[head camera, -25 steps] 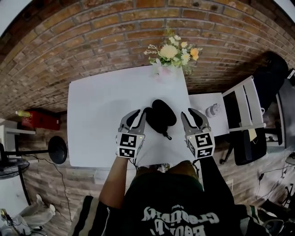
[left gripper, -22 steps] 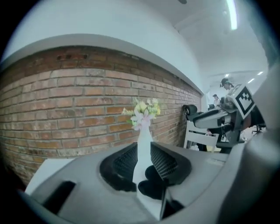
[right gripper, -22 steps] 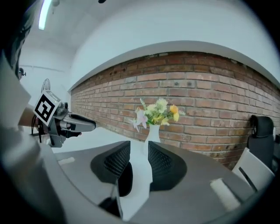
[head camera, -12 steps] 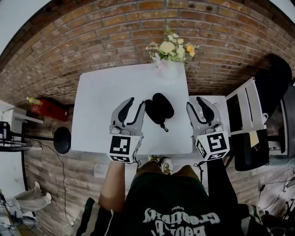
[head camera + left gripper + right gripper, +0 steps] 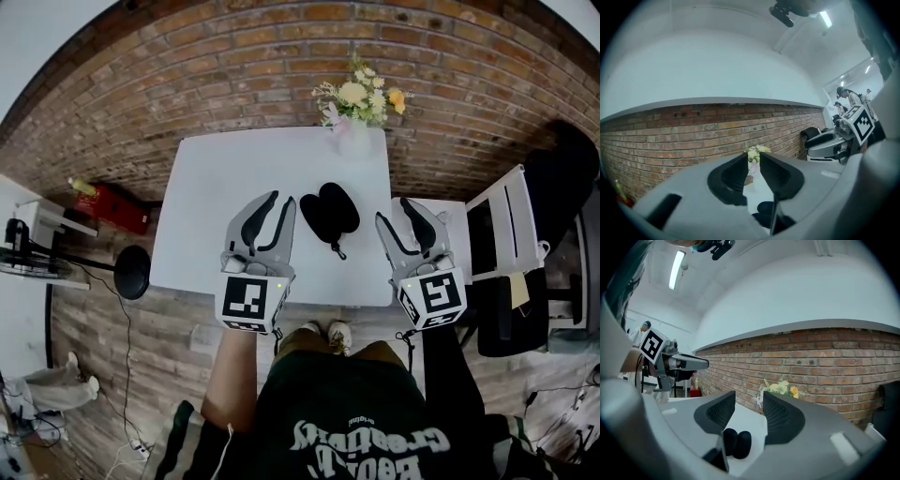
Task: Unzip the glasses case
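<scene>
- Left tongs (image 5: 281, 200) grip nothing; their jaws stand a narrow gap apart and have just been closing.
- Right tongs (image 5: 393, 210) are empty too, with the jaws wider and just opening.
- Between both tongs, the black glasses case (image 5: 330, 208) lies on the white surface (image 5: 216, 187) in two rounded halves; its contents are unclear.
- Beyond the tongs, flowers (image 5: 361, 94) stand in a vase (image 5: 354, 138).

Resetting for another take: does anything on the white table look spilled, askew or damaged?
Nothing stands out. The black glasses case lies spread open in two halves in the middle of the table, and the flower vase stands upright at the far edge. No spill or damage shows.
</scene>
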The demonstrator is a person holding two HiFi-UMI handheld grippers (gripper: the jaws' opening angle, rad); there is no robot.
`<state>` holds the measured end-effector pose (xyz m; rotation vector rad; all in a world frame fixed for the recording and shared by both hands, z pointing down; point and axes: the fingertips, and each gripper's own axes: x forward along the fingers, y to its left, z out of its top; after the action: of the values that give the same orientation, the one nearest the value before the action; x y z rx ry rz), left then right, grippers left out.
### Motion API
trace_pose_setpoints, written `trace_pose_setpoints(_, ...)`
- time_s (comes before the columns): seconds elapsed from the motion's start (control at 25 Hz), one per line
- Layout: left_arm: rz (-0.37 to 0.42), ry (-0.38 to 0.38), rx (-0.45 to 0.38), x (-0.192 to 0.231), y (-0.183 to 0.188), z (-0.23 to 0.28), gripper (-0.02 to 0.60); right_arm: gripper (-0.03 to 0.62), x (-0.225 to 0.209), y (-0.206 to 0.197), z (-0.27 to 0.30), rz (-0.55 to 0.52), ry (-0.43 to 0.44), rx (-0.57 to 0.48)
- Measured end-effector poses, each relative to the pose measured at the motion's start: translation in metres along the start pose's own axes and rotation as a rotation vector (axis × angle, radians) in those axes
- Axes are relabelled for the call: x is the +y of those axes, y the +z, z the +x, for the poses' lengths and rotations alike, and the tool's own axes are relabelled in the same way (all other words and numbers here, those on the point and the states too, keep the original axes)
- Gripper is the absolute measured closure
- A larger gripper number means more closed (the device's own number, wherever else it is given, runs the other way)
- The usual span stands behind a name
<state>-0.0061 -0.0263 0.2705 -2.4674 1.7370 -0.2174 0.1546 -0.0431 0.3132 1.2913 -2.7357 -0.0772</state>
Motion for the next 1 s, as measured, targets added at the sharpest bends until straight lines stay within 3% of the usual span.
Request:
trace_pose_setpoints(0.28,-0.016,0.023,0.013,0.001,-0.001,-0.011,0.582,0.475,0.007,0.001,-0.006,-0.007,-0.002,0.005)
trace_pose_setpoints(0.36,-0.025,0.023,0.013,0.000,-0.002,-0.014,0.580,0.506,0.010,0.003,-0.006,-0.013,-0.001,0.003)
trace_pose_setpoints(0.44,-0.029,0.022,0.011,0.000,-0.003,-0.017,0.580,0.578,0.015,0.004,-0.006,-0.020,0.013,0.009)
trace_pose_setpoints(0.8,-0.021,0.071,0.021,0.005,-0.002,-0.024,0.580,0.582,0.026,0.011,-0.008,-0.034,0.044,-0.011)
trace_pose_setpoints(1.0,-0.033,0.039,0.029,0.002,-0.003,-0.021,0.580,0.582,0.024,0.009,-0.006,-0.072,0.028,0.020)
